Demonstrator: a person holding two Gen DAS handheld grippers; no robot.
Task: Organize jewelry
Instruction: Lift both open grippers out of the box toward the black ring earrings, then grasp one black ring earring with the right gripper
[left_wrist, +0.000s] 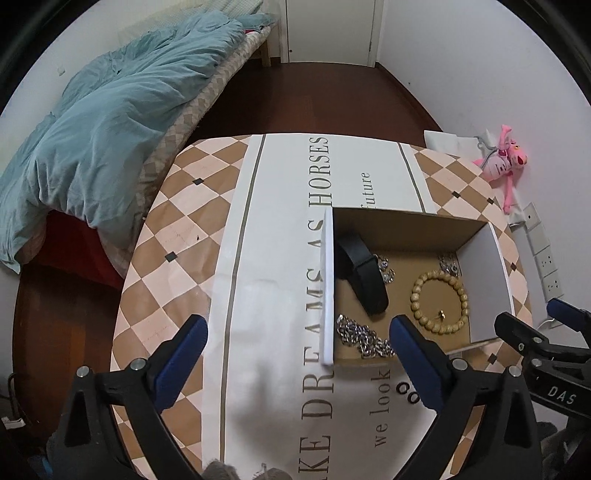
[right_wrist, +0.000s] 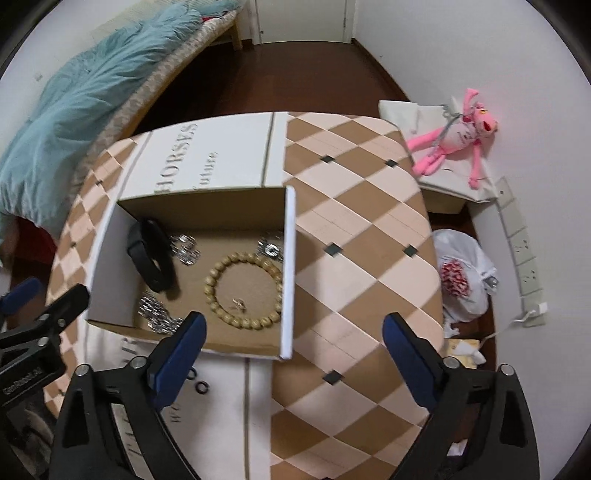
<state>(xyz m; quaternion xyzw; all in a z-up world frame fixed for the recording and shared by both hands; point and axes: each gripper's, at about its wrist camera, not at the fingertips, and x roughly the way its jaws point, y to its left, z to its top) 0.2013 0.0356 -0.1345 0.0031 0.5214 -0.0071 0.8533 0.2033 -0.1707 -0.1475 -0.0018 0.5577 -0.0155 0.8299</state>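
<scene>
I have both tools spread wide and empty over the desk (right_wrist: 362, 229), so I judge the step in hand is fetching the last loose pieces, the small black rings (left_wrist: 408, 393) that lie on the printed runner (left_wrist: 280, 229) just outside the near wall of the cardboard box (left_wrist: 484, 280). Everything else seems already housed: inside the box the black band (left_wrist: 364, 275) leans by the left wall, the wooden bead bracelet (left_wrist: 439, 301) lies toward the right wall with a small gold ring (left_wrist: 440, 315) within its loop, a silver chain (left_wrist: 364, 338) is heaped at the near left corner, and two smaller silver pieces, too fine to identify, sit toward the far wall. To do this well I would bring one tool only, straight down over a single ring, and close slowly so the pads catch its rim rather than skate it across the paper; the rings are thin and flat, so I expect them to slip. The left tool (left_wrist: 299, 332) points steeply down, its jaws straddling the box's left wall, one finger over the runner and the other over the near edge of the box. The right tool (right_wrist: 291, 328) is pitched down likewise, straddling the box's right wall, with its right finger over bare desk. The right tool is nearer the rings, I think.
</scene>
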